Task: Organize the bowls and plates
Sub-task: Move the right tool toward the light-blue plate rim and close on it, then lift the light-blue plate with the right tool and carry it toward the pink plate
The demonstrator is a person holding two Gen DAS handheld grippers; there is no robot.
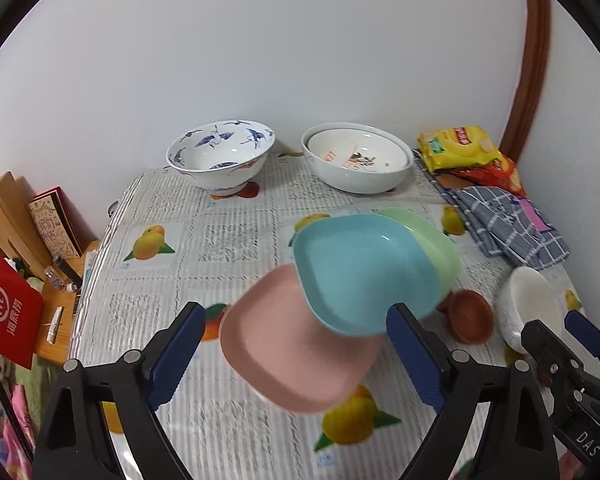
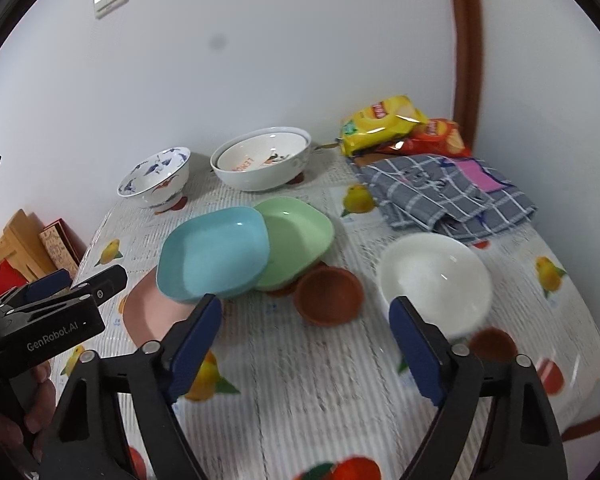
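Fruit-print tablecloth (image 2: 300,392) against a white wall, dishes still scattered.

Left gripper (image 1: 296,344) and right gripper (image 2: 306,338) both hang apart, empty. Pink plate (image 1: 284,352), blue plate (image 2: 214,254) and green plate (image 2: 296,240) overlap loosely at centre; white bowl (image 2: 436,280) at three o'clock, two large bowls at twelve. Nothing looks sorted yet.

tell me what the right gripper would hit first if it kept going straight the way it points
Probably the brown saucer, just ahead between the open right gripper fingers; the white bowl sits slightly right. Depth is uncertain.
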